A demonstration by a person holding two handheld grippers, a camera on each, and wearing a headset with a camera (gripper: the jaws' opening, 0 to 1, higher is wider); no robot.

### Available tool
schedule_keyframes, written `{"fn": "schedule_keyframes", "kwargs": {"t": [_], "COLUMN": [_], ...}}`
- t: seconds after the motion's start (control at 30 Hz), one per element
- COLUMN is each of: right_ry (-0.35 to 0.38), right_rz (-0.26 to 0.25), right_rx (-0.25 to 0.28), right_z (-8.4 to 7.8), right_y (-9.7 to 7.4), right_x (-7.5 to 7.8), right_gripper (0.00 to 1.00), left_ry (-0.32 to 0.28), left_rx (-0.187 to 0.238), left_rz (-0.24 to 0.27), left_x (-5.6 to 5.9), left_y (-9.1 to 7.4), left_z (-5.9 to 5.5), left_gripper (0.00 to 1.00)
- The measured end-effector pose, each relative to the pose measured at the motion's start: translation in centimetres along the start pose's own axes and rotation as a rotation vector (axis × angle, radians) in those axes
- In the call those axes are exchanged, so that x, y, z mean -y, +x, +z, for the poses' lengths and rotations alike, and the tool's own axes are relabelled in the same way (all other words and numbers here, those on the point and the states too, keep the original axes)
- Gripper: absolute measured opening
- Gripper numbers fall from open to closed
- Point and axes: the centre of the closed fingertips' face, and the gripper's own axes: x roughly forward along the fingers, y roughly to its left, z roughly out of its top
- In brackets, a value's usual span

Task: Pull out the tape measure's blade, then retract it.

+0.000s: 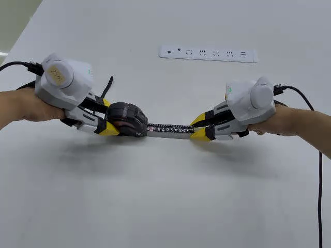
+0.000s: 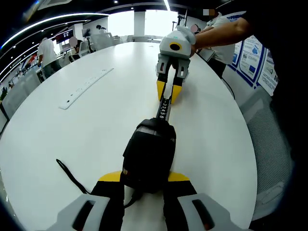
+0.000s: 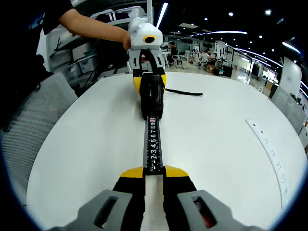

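Fingers (image 1: 109, 130) of the left gripper (image 1: 108, 117) close around the black case of the tape measure (image 1: 128, 119), one yellow tip on each side. Across from them, the right gripper (image 1: 196, 128) pinches the free end of the blade (image 1: 169, 128) between its own fingers (image 1: 199, 135). A short stretch of numbered blade spans the gap between the two tools, straight and level. The tape measure sits low over the white counter (image 1: 155, 206), on the person's side of the power strip (image 1: 208, 53) and well apart from it. It runs roughly parallel to the strip, with the case nearer the strip's left end. Whether the case rests on the surface or hangs just above it cannot be told. A black wrist strap (image 1: 107, 87) trails from the case toward the power strip.

The pull-out looks partly done, with little blade showing. Doing it well probably means drawing the right gripper away in line with the case's mouth, parallel to the power strip, while the left holds the case steady and untwisted. The blade should stay flat, since a sideways drift could kink it or slip the end from the pinch. On the return, the end is best walked back under grip rather than released to snap home.
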Motion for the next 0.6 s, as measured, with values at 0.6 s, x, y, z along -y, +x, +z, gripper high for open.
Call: {"fn": "schedule_keyframes", "kwargs": {"t": [0.6], "right_ry": [0.013], "right_rz": [0.002], "right_rx": [-0.011], "right_z": [-1.5], "right_y": [-1.6], "right_x": [0.1], "right_gripper": [0.11], "left_ry": [-0.003], "left_rx": [-0.001], "left_rz": [0.0], "left_x": [0.1], "left_y": [-0.1], "left_z": [0.1], "left_gripper": [0.28]}}
